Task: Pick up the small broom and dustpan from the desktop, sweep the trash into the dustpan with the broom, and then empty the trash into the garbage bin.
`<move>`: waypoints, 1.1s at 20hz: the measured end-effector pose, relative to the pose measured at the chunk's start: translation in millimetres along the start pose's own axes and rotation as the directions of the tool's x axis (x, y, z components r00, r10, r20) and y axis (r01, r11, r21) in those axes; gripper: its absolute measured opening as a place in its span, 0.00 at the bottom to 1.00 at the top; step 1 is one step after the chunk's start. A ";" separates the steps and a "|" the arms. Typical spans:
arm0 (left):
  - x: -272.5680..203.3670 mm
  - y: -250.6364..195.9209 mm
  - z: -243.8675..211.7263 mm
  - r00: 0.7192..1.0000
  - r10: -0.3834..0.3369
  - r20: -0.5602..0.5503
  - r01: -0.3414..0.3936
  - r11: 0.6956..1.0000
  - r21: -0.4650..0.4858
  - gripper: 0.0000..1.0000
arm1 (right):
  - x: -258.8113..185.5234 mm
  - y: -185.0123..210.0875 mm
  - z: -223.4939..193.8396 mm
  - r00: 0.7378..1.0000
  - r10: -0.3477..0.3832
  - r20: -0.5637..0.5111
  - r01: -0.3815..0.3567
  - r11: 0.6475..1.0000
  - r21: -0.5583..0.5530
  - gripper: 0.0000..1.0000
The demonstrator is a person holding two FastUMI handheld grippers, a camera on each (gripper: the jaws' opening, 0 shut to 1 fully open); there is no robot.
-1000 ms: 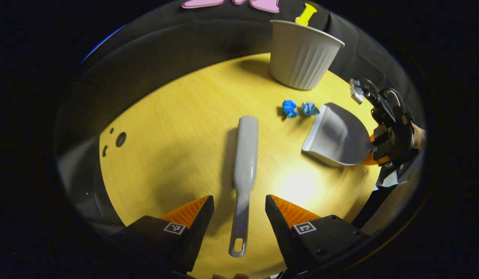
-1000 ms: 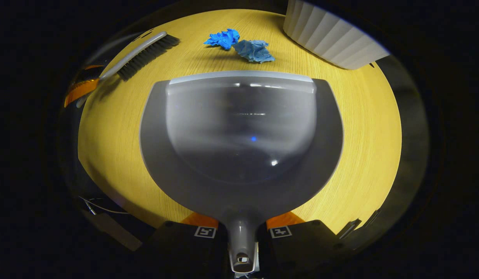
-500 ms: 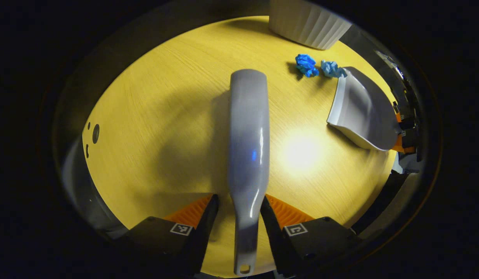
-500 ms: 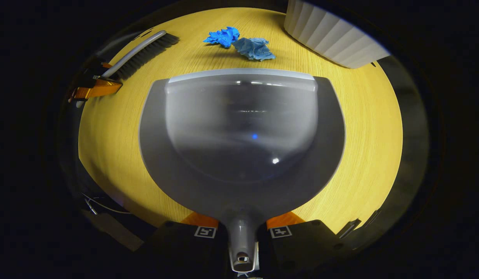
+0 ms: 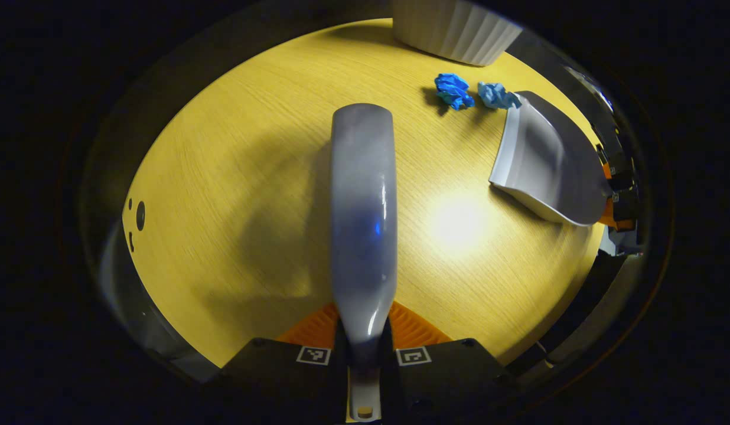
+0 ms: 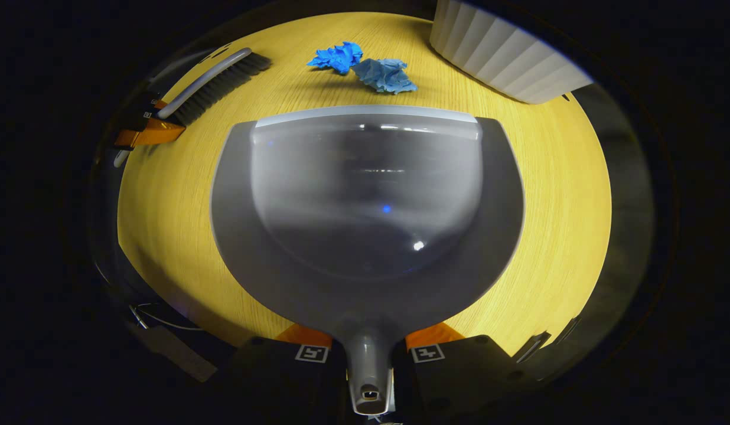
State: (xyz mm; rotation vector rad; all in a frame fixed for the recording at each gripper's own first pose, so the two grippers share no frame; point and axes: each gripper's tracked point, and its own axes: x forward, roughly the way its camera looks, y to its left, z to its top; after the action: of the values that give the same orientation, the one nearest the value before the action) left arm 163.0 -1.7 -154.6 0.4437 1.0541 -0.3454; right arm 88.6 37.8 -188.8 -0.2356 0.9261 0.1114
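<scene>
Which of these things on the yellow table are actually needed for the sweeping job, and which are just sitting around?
Part of the job:
- broom, held by the left gripper
- dustpan, held by the right gripper
- two blue paper scraps
- white ribbed bin

Just there:
- the table with its small holes

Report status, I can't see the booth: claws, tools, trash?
Left claw shut on broom. Right claw shut on dustpan. Trash unswept, path clear.
</scene>
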 end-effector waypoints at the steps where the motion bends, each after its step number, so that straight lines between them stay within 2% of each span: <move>1: -0.3 1.5 2.8 1.000 -0.002 -0.003 0.002 1.000 0.002 0.25 | 0.3 -0.2 0.8 1.000 0.001 0.002 -0.001 1.000 0.001 0.36; 4: -3.2 23.0 41.6 0.995 0.067 0.070 -0.067 0.998 0.001 0.22 | 0.6 0.2 0.4 1.000 0.002 0.001 -0.002 1.000 0.002 0.36; 8: -10.1 16.3 98.3 0.989 0.054 0.139 -0.063 0.996 0.067 0.22 | 2.0 -0.1 0.7 1.000 0.004 0.001 -0.004 1.000 0.001 0.36; 11: -5.3 -6.9 122.8 0.991 0.010 0.131 -0.027 0.990 0.135 0.21 | 2.1 -0.5 1.6 1.000 0.005 0.003 -0.005 1.000 0.000 0.36; 17: 5.3 -37.5 140.7 0.997 -0.018 0.081 -0.001 0.973 0.233 0.21 | 0.3 -0.5 2.7 1.000 0.008 0.005 -0.008 1.000 0.000 0.36; 20: 2.6 -41.1 138.8 0.998 -0.033 0.050 0.016 0.951 0.310 0.21 | 0.6 -0.7 1.7 1.000 0.008 0.007 -0.008 1.000 -0.001 0.36; 22: 1.9 -54.9 136.7 0.997 -0.068 0.032 0.052 0.936 0.348 0.21 | 0.6 -0.9 1.4 1.000 0.008 0.008 -0.008 1.000 -0.001 0.36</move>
State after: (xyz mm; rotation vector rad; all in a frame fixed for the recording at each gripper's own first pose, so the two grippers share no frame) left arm 240.7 -118.3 -108.9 0.7173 0.9667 -0.5984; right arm 90.3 37.2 -188.3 -0.2324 0.9192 0.1199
